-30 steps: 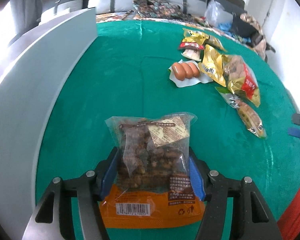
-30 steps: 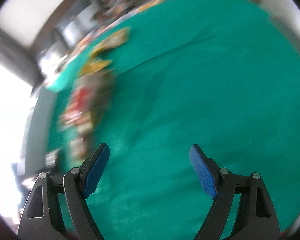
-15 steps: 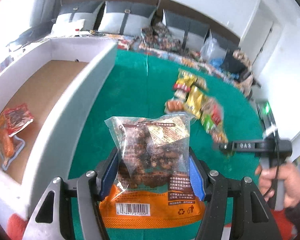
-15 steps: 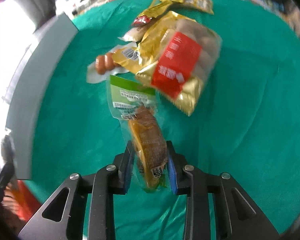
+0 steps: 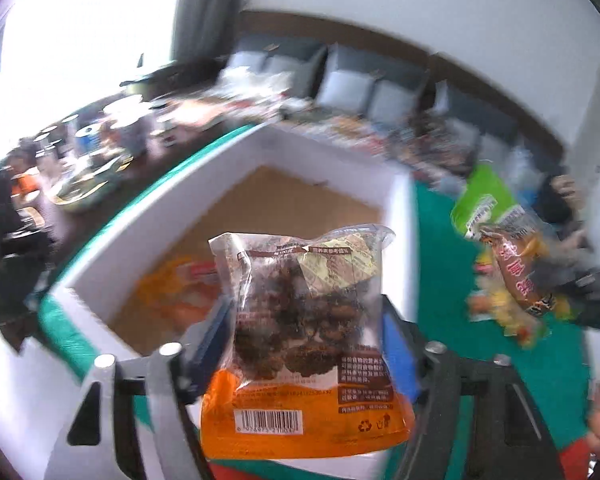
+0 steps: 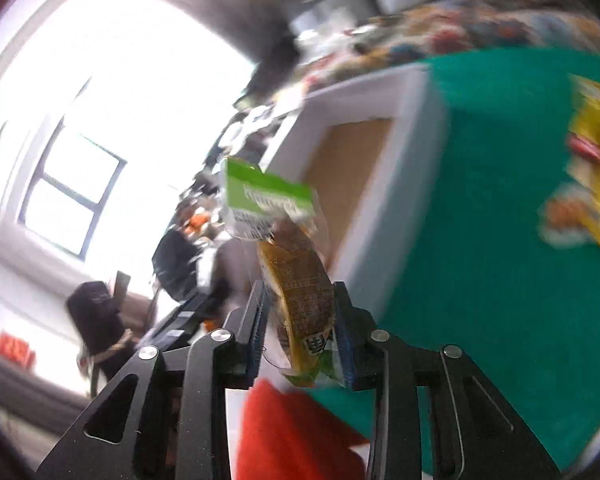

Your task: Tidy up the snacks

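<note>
Change since earlier frames: both grippers have come up off the green cloth and now hang at the white box; its brown floor, earlier seen only from the side, now lies open below the left gripper.
Left gripper (image 5: 306, 338): its jaws have just been opening; the clear bag of brown snacks (image 5: 306, 308) is between the blue pads, but the left pad stands clear of the bag's edge, and whether the right pad touches cannot be told.
Clear bag of brown snacks: upright, orange barcode end lowest, clear top edge uppermost, above the near corner of the white box (image 5: 398, 216).
Right gripper (image 6: 302, 334): jaws have just been opening a little, yet the pads press on the green-topped sausage pack (image 6: 296, 276), gripped at its lower end.
Green-topped sausage pack: green header pointing away from the gripper, held in the air just beside the box's long wall (image 6: 396, 208); in the left view it shows blurred to the right of the box (image 5: 504, 248).
Inside the box: an orange and red packet (image 5: 180, 292), blurred, on the brown floor.
Beyond the box, on the green cloth (image 6: 500, 160): yellow and red snack packets (image 6: 592, 152), blurred, well apart from the box.
Far background: grey cushions (image 5: 348, 84) against the wall.
</note>
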Tool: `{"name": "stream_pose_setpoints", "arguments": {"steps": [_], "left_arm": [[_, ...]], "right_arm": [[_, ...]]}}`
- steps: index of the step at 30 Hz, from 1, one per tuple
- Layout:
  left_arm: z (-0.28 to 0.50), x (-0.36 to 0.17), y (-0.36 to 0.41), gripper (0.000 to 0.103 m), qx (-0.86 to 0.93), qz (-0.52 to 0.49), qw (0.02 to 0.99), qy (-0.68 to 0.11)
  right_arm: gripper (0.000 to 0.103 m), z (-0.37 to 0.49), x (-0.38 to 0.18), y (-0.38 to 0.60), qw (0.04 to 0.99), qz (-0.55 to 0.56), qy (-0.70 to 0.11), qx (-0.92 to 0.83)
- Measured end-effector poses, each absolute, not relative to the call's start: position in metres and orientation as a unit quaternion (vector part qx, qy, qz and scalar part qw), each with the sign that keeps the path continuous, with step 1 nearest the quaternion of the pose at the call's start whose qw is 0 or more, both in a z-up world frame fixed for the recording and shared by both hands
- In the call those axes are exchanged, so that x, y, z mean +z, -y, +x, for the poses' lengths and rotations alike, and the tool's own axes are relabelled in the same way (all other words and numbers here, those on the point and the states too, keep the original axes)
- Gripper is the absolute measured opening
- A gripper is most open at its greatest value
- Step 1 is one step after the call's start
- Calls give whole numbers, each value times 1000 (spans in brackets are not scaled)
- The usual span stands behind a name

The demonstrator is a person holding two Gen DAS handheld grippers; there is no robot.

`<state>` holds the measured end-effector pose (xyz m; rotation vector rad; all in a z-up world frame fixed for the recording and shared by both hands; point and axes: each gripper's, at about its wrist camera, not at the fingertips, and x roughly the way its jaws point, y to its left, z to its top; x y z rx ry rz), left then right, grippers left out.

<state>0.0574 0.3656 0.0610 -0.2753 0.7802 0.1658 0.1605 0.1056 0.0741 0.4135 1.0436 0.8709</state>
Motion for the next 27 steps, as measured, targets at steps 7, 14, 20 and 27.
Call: {"name": "stream_pose_setpoints", "arguments": {"steps": [7, 14, 20, 27], "left_arm": [[54, 28, -385, 86, 118, -143, 898, -399], [42, 37, -296, 88, 22, -150, 915, -375], [56, 22, -173, 102, -100, -122, 903, -399], [114, -42, -83, 102, -90, -41, 890, -446]], "right_arm": [[60, 168, 70, -138, 756, 192, -478, 405], [62, 155, -11, -22, 856, 77, -467, 207], [62, 114, -90, 107, 892, -15, -453, 2], [62, 129, -106, 184, 893, -2, -441, -90]]}}
